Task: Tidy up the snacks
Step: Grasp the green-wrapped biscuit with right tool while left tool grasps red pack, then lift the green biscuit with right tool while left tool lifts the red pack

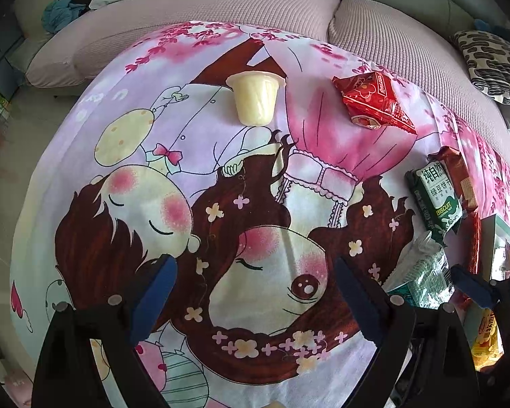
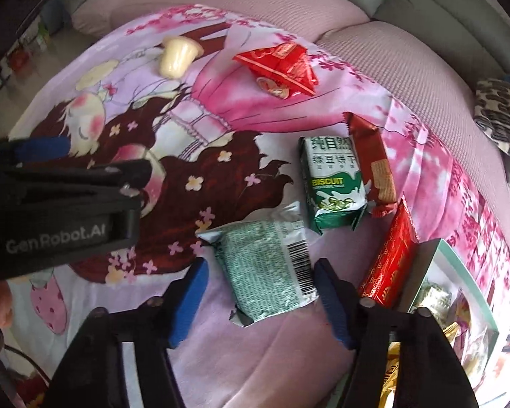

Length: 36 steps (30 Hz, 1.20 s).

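Snacks lie on a pink cartoon cloth (image 1: pixel 85 176). My right gripper (image 2: pixel 261 302) points down at a green-and-white packet (image 2: pixel 268 272) that lies face down between its blue pads (image 2: pixel 190 292). A gap shows on the left side, so the jaws are open around it. My left gripper (image 1: pixel 255 302) hangs open over bare cloth with nothing between its fingers; it also shows at the left of the right wrist view (image 2: pixel 51 183). Further off lie a pale jelly cup (image 1: pixel 255 98) on its side, a red packet (image 1: pixel 374 102), a green biscuit pack (image 2: pixel 333 183) and a brown-red biscuit pack (image 2: pixel 374 166).
A teal-edged box (image 2: pixel 459 272) with snacks in it stands at the right, and a long red pack (image 2: pixel 391 261) leans on its side. A yellow packet (image 2: pixel 391 374) lies beneath my right gripper. A pink sofa cushion (image 1: pixel 221 10) and a patterned pillow (image 1: pixel 493 64) border the cloth.
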Each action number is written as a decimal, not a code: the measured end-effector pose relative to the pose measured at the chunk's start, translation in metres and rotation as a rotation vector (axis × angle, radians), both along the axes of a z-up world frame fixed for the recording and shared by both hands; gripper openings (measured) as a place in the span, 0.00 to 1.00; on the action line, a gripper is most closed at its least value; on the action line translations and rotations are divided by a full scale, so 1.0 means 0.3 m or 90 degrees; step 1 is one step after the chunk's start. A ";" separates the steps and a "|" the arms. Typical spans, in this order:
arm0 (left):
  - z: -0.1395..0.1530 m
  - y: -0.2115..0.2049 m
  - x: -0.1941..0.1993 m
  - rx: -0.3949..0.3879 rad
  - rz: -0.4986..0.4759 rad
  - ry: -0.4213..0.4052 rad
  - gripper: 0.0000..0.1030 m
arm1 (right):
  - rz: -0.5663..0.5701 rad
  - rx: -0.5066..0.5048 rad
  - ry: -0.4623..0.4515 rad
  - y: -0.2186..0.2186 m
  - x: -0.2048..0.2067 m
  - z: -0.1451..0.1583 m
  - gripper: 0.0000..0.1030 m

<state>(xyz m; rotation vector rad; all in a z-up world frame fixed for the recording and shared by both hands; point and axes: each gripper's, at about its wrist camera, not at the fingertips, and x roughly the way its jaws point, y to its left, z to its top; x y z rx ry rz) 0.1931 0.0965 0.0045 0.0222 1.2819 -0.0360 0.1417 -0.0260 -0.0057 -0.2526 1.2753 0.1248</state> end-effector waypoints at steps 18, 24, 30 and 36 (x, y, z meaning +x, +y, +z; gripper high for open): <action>-0.010 -0.019 0.001 0.009 -0.006 0.004 0.91 | -0.123 0.053 -0.015 -0.055 0.021 -0.066 0.55; -0.008 -0.025 0.001 0.010 -0.011 0.004 0.91 | -0.170 0.078 -0.026 -0.067 0.037 -0.081 0.55; -0.012 -0.028 -0.001 0.014 -0.012 0.006 0.91 | -0.199 0.082 -0.038 -0.066 0.042 -0.078 0.52; 0.001 -0.026 -0.002 0.016 -0.008 -0.001 0.91 | -0.200 0.086 -0.048 -0.074 0.024 -0.040 0.52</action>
